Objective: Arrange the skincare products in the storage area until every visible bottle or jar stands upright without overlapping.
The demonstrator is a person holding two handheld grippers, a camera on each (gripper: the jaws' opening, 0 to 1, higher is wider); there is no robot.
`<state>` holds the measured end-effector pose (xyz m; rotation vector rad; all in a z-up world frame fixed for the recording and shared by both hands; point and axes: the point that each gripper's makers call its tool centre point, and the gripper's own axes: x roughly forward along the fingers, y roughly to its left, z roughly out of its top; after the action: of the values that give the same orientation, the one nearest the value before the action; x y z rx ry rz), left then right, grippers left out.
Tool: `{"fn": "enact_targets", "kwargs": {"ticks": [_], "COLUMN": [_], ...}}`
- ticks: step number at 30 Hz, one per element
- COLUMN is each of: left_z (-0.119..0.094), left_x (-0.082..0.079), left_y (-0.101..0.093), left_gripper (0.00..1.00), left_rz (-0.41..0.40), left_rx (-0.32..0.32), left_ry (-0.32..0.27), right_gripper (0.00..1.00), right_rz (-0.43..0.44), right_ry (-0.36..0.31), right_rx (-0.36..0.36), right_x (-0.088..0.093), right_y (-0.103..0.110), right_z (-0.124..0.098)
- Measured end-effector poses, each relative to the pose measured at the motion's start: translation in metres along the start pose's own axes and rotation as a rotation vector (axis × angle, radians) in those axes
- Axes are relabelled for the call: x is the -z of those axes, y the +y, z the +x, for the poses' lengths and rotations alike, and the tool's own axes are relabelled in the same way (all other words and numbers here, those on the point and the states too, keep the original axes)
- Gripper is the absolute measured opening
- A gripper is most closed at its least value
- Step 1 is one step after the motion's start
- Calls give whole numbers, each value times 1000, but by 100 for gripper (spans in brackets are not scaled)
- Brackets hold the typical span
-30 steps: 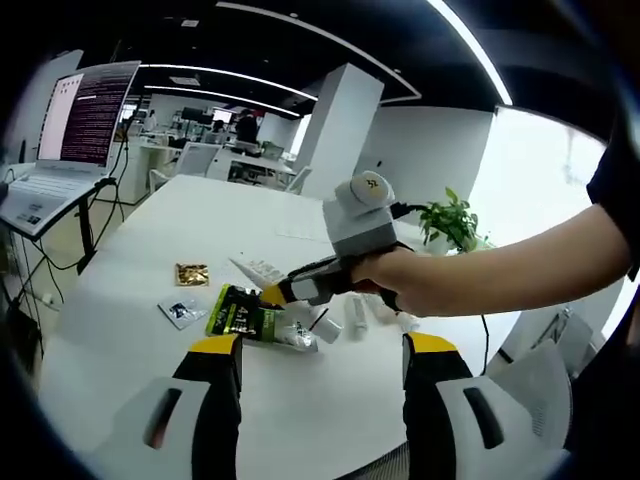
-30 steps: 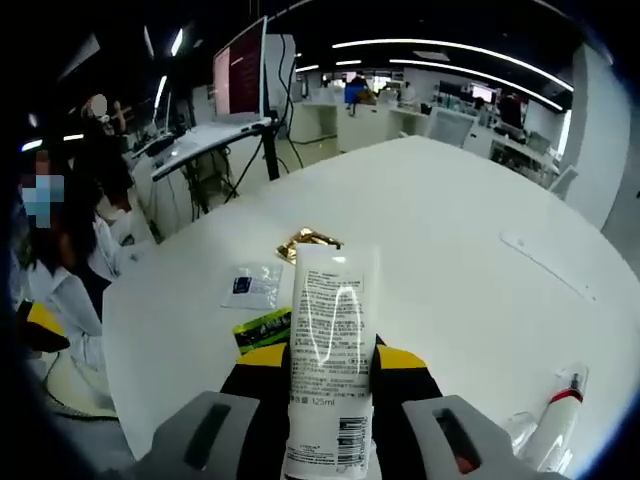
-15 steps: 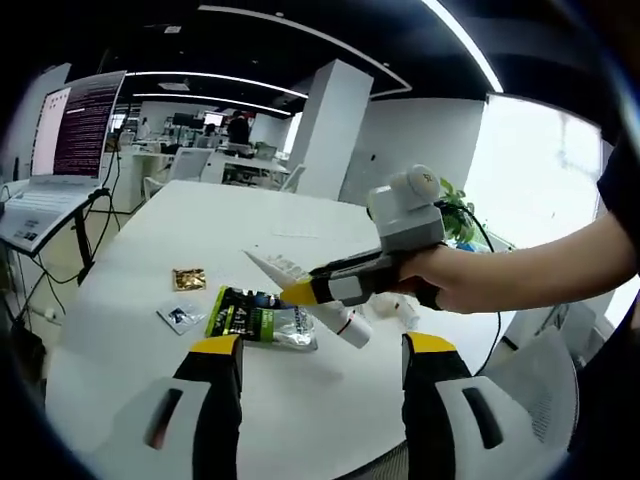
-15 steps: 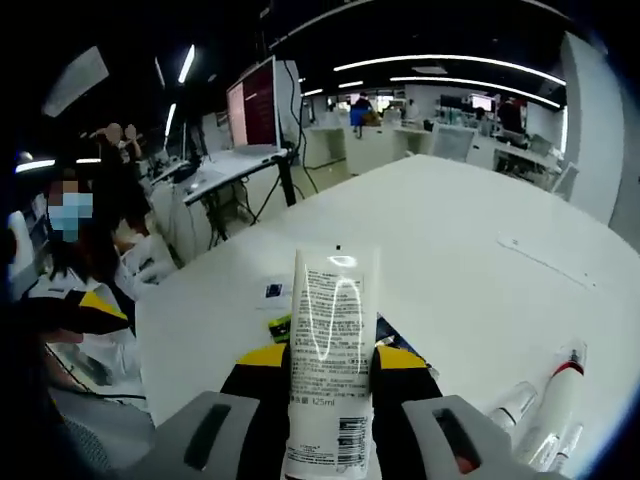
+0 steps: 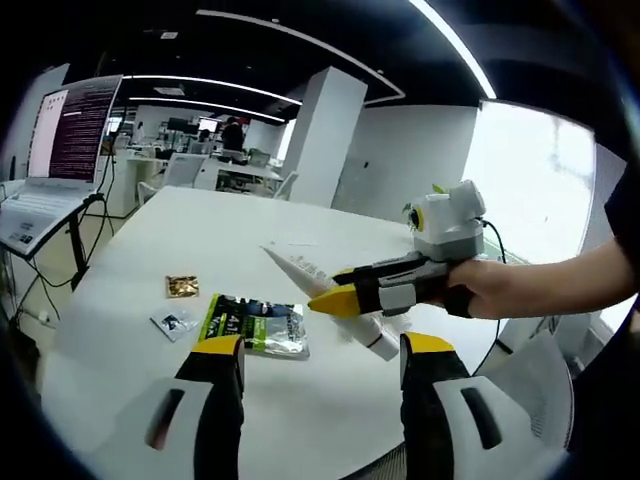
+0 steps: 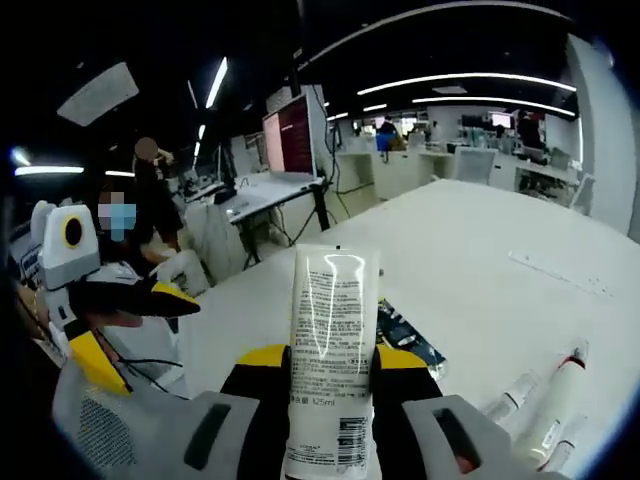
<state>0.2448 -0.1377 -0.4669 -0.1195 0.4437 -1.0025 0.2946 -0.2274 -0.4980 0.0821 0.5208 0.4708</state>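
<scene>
Tube held above the white table

In the left gripper view, going left to right: a laptop (image 5: 40,190) on a stand, then on the table (image 5: 150,250) a gold sachet (image 5: 181,287), a small clear packet (image 5: 174,322) and a green-and-black pouch (image 5: 250,325). The left gripper (image 5: 320,375) has its jaws spread wide with nothing between them. Beyond it, the right gripper (image 5: 335,300) pinches a white tube (image 5: 320,290), lifted off the table and lying slantwise. A hand (image 5: 500,290) grips its handle.

In the right gripper view, the left gripper (image 6: 150,300) enters from the left; the tube (image 6: 330,350) stands clamped between the jaws. Several slim white tubes (image 6: 545,400) lie flat on the table at right.
</scene>
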Motion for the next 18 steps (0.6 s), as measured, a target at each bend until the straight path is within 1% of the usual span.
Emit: {"fn": "enact_targets", "kwargs": {"ticks": [4,6,8,13,15,16,18], "left_z": [0,0,0,-2,-3,-4,-3], "left_x": [-1,-2,-3,-5,-8,-12,-18], "left_y": [-1,1,0,-3,-4,-5,-6], "left_gripper": [56,56,56,56,57,57,57], "left_rz": [-8,-20,-15,-21,-50,-67,-103], "left_rx": [7,4,4,4,6,7,18], "left_ry": [-1,2,3,13,7,-4,-18], "right_gripper": [23,23,23,23,23,23,23], "right_rz": [17,27,31,16,14,10,-8], "right_ry": [-32,-54,-72,-96,-106,-109,-112], "right_rx": [-42,-57,-79,-78,-76,-74,-69], "right_x": [0,-4,-7,-11,-12,-12,-12], "right_y": [7,12,19,22,28,27,33], "right_z": [-10,-19,-26,-37,-43,-43,-46]}}
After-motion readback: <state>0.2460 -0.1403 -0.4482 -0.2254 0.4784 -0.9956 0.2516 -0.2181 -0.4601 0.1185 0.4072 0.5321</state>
